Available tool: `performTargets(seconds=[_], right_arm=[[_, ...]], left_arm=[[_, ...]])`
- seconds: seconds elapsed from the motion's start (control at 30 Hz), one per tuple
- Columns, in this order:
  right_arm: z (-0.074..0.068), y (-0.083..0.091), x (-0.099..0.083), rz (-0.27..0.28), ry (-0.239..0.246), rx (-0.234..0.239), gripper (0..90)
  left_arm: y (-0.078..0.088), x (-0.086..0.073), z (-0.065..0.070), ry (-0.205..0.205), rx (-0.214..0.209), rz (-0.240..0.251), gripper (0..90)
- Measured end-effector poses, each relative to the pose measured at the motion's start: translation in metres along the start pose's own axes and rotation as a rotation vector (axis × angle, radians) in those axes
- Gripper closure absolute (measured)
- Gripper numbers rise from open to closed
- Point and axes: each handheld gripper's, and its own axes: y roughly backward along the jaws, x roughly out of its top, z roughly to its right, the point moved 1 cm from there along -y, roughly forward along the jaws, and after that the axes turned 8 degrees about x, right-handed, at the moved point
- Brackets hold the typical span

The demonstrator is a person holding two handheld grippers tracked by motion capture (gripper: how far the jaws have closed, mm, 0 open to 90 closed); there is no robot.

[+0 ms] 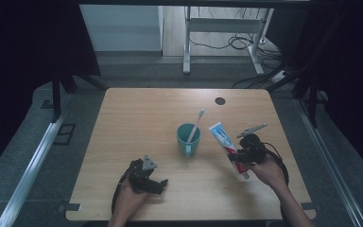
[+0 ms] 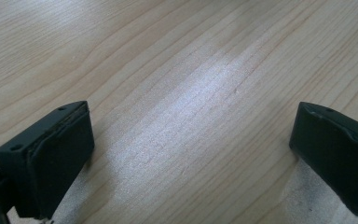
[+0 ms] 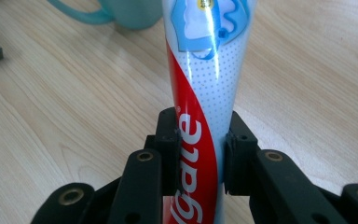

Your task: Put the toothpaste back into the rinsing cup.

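**Toothpaste tube held at the right, cup and brush waiting mid-table**

Nearest the camera, at the near left of the table [image 1: 123,109], the left hand-held gripper [image 1: 157,185] is seen resting low on the wood. Its jaws are spread wide with nothing between them; in the left gripper view bare wood grain is seen between the two black pads [image 2: 60,158].

Further right, near the middle of the table, a teal cup [image 1: 188,140] is stood upright with its handle turned toward the near edge. One toothbrush [image 1: 196,125] is leaned inside it, the head pointing up and to the far right.

At the right, the right hand-held gripper [image 1: 244,158] is closed on a toothpaste tube [image 1: 226,143]. The tube is pinched near its cap end and held slantwise, its flat crimped end pointing toward the far left, just beside the cup but apart from it. In the right gripper view the pads are seen pressed against both sides of the tube [image 3: 205,107], with the cup's handle [image 3: 81,17] beyond.

Risks are judged as follows. The tube is smooth and tapered, so it could slide or swivel in the grip if it is swung quickly. Paste could be forced toward the cap if the squeeze is tightened. The cup could be tipped, or the brush knocked out, if the long free end is swept too close.

Counted: two hand-held grippers, one cup, one toothbrush, one toothpaste tube, one table.
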Motion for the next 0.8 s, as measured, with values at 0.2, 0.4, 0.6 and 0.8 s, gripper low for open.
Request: performTargets(seconds=[0.2, 0.4, 0.6, 0.8], right_arm=[[-0.001, 0.003, -0.001, 0.075, 0.0, 0.021, 71.1], [-0.002, 0.007, -0.003, 0.146, 0.022, 0.032, 71.1], [-0.005, 0.012, -0.003, 0.209, 0.046, 0.034, 71.1], [-0.008, 0.015, 0.0, 0.258, 0.055, 0.033, 71.1]], left_arm=[[0.0, 0.0, 0.0, 0.0, 0.0, 0.0, 0.0], [0.0, 0.0, 0.0, 0.001, 0.0, 0.003, 0.0], [0.0, 0.0, 0.0, 0.0, 0.001, 0.004, 0.0], [0.0, 0.0, 0.0, -0.002, 0.003, 0.004, 0.0]])
